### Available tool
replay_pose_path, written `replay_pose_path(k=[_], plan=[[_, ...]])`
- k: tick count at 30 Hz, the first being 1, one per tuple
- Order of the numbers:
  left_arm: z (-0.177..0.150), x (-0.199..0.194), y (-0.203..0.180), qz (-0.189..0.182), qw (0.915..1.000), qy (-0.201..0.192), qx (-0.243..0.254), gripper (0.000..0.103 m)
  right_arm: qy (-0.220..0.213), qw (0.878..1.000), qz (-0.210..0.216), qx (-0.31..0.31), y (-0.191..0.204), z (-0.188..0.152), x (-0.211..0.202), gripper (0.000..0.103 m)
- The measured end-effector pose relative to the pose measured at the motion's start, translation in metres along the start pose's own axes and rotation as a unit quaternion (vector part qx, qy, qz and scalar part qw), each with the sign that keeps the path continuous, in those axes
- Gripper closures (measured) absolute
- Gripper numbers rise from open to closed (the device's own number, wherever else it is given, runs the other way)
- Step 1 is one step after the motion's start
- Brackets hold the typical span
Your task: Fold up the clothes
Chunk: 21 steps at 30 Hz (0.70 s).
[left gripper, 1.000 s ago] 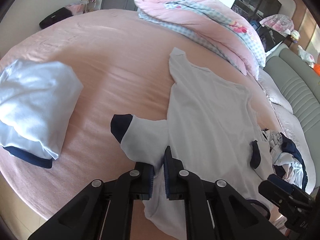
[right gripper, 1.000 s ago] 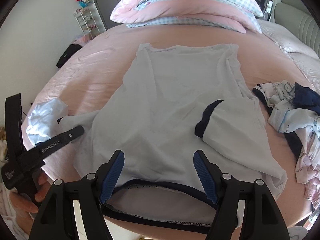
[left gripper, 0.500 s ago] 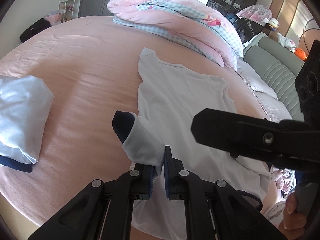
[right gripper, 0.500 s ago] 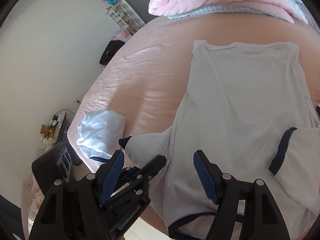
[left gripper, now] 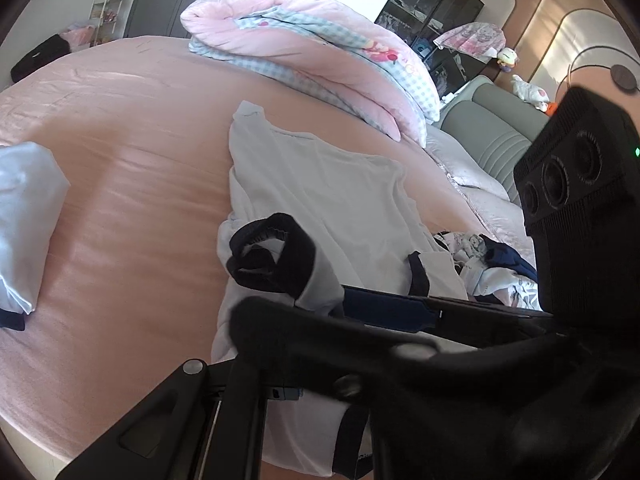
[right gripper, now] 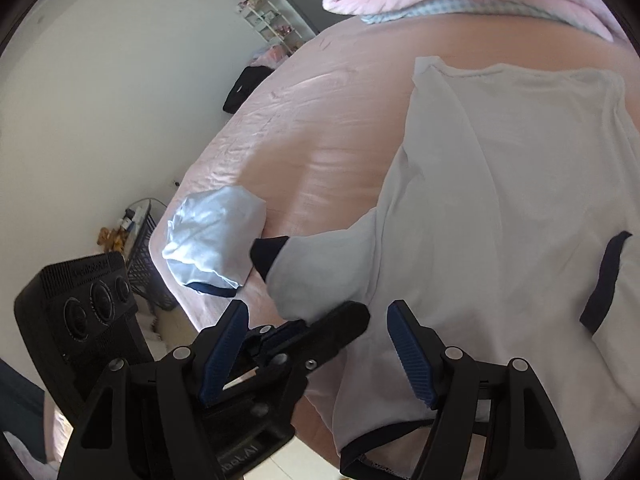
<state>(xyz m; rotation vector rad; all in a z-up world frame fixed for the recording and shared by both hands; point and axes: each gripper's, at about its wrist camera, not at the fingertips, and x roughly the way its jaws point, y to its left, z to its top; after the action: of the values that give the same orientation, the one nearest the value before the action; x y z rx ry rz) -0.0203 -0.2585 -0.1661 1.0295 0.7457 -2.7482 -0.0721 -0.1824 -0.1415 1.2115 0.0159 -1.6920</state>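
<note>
- the white shirt with dark trim lies spread on the pink bed, with its hem at the near edge and its neck end toward the folded pink quilt.
- the left gripper is closed on the left sleeve of the shirt. it holds the sleeve lifted above the bed, and the dark cuff stands open like a ring in the left wrist view.
- the right gripper stands wide, with nothing between its blue pads. it is over the lower left part of the shirt, crossing just above the left gripper.
- in the left wrist view the right gripper comes in from the right side, and its camera block fills the right edge.
- the right sleeve lies already folded inward on the body of the shirt.
- a folded light blue garment rests on the bed to the left, apart from the shirt.
- a loose pile of clothes lies on the right side of the bed, beside the shirt.
</note>
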Motion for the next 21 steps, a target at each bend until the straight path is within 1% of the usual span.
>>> replay_pose_path(k=[3,5,7,9,10,12,14,15,16,20,21], plan=[[-0.003,0.009,-0.002,-0.002,0.9999,0.016,-0.002,0.097,0.000,0.998,-0.059,-0.028,0.008,-0.001,0.009,0.031],[-0.005,0.016,-0.003,-0.002,0.9996,0.029,-0.005,0.097,0.008,0.996,-0.082,-0.020,0.001,-0.001,0.016,0.031],[-0.008,0.021,-0.002,0.000,0.9992,0.040,-0.008,0.097,0.010,0.997,-0.080,-0.001,-0.015,-0.001,0.016,0.031],[-0.011,0.023,0.000,0.003,0.9987,0.050,-0.010,0.097,0.002,0.998,-0.061,0.028,-0.030,0.000,0.014,0.034],[-0.012,0.023,0.001,0.003,0.9986,0.052,-0.011,0.097,-0.003,0.998,-0.053,0.042,-0.037,0.001,0.013,0.048],[-0.013,0.022,0.004,0.004,0.9982,0.058,-0.013,0.097,-0.005,0.996,-0.041,0.076,-0.050,0.001,0.013,0.071],[-0.013,0.022,0.008,0.005,0.9973,0.072,-0.017,0.096,-0.004,0.994,-0.033,0.107,-0.063,0.000,0.013,0.072],[-0.013,0.023,0.010,0.003,0.9964,0.082,-0.021,0.096,-0.005,0.992,-0.033,0.118,-0.068,-0.002,0.012,0.078],[-0.012,0.023,0.012,0.001,0.9954,0.093,-0.025,0.096,-0.005,0.992,-0.033,0.125,-0.073,-0.004,0.012,0.082],[-0.010,0.025,0.023,0.000,0.9895,0.132,-0.058,0.095,-0.008,0.990,-0.012,0.144,-0.083,-0.006,0.009,0.083],[-0.009,0.024,0.024,0.000,0.9890,0.134,-0.062,0.095,-0.008,0.990,-0.013,0.143,-0.083,-0.007,0.009,0.085]])
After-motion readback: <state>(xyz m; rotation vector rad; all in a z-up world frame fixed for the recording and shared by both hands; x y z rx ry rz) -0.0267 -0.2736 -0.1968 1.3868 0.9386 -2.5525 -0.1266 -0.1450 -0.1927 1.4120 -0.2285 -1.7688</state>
